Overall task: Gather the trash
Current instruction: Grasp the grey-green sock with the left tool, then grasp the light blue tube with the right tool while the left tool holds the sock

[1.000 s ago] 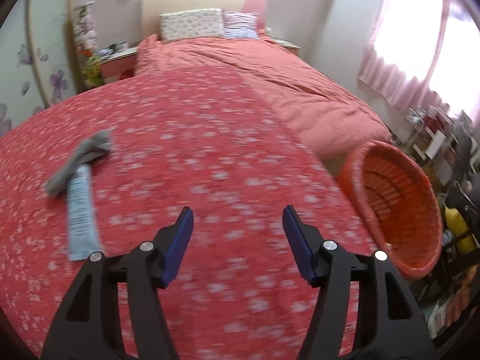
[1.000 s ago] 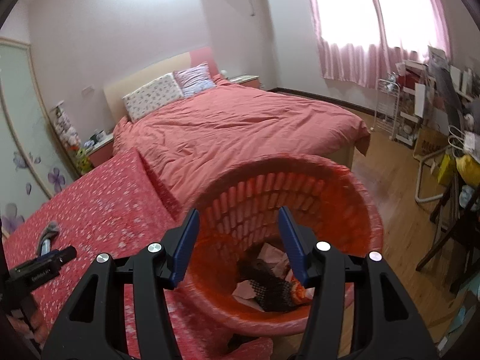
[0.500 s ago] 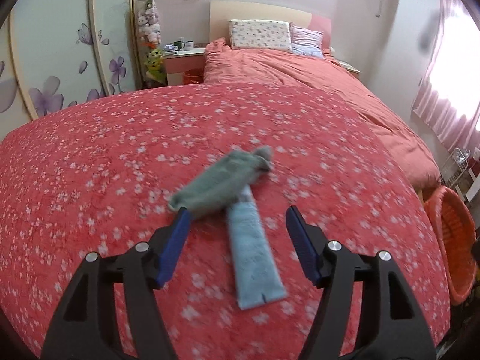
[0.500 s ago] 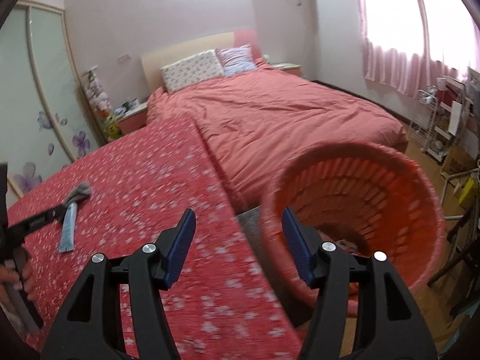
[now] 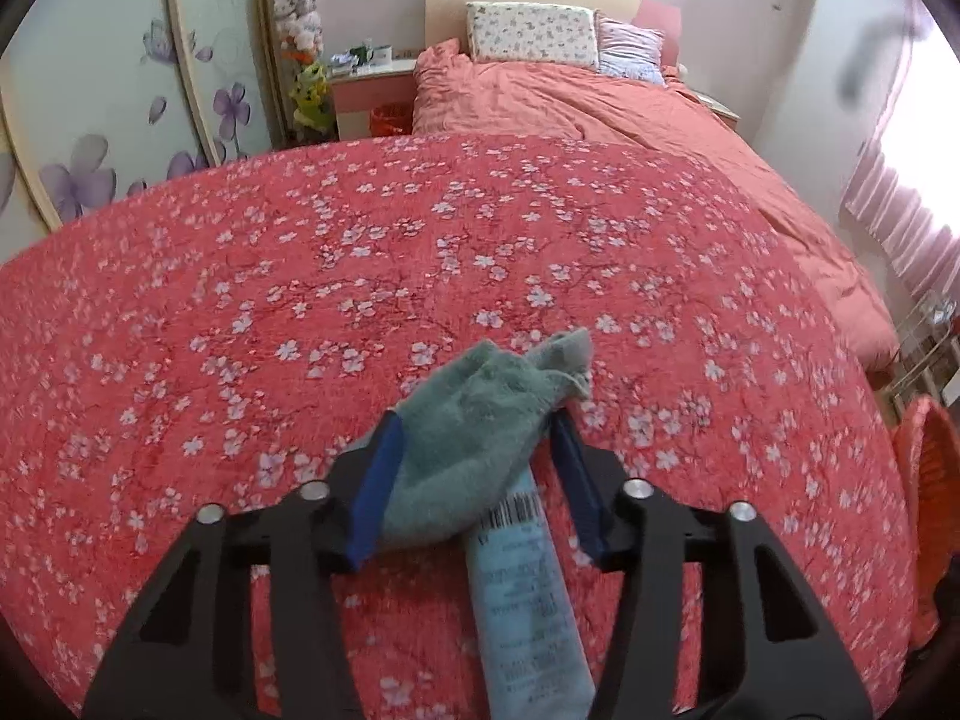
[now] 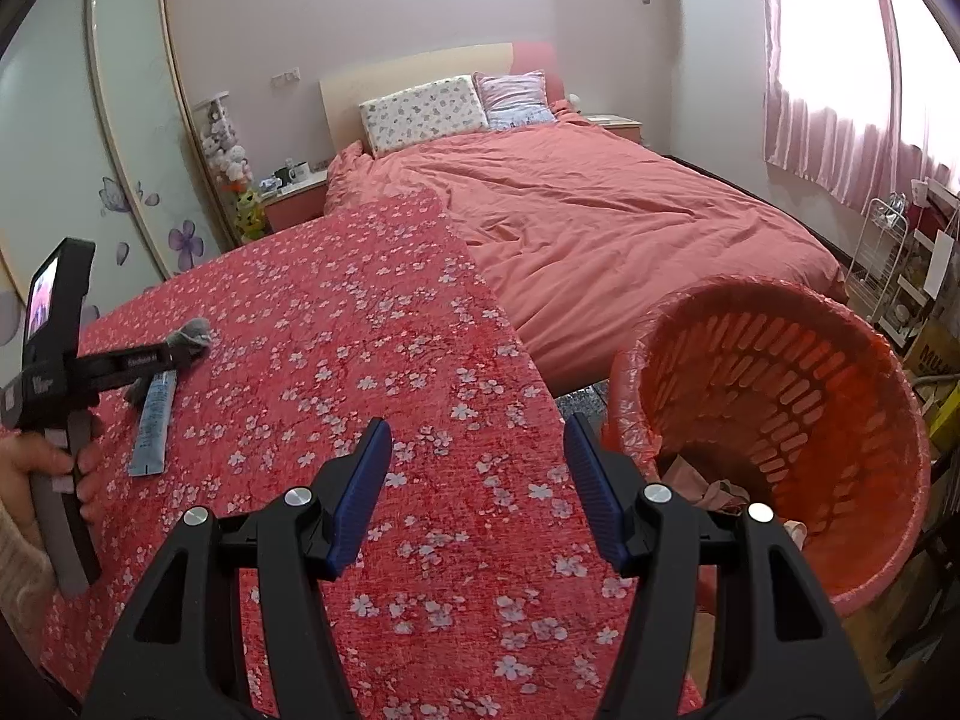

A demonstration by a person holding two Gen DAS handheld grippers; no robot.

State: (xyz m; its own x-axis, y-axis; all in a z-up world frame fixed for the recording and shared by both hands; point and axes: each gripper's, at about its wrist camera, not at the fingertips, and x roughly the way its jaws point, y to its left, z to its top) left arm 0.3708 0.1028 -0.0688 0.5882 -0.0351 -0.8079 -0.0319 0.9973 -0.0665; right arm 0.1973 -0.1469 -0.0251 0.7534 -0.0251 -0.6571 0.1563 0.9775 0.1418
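A grey-green cloth (image 5: 474, 390) lies bunched on the floral red bedspread (image 5: 420, 240), overlapping the top of a pale blue tube (image 5: 528, 600). My left gripper (image 5: 474, 420) is low over them. Its jaws are closing with the cloth and the tube's top between them, and the cloth is not squeezed. The right wrist view shows this from the side: a hand holds the left gripper (image 6: 156, 357) over the cloth (image 6: 192, 333) and tube (image 6: 153, 426). My right gripper (image 6: 477, 423) stands open and empty above the bedspread's right edge. The orange basket (image 6: 780, 372) is just right of it.
The basket holds some crumpled trash (image 6: 708, 480) and stands on the floor beside the bed; its rim (image 5: 927, 468) shows at the left wrist view's right edge. A coral duvet (image 6: 600, 210) covers the far bed. A wire rack (image 6: 888, 252) stands by the curtained window.
The left gripper swung over to the cloth and tube, came down around them, and its jaws narrowed. The right gripper moved left from over the basket to above the floral bedspread.
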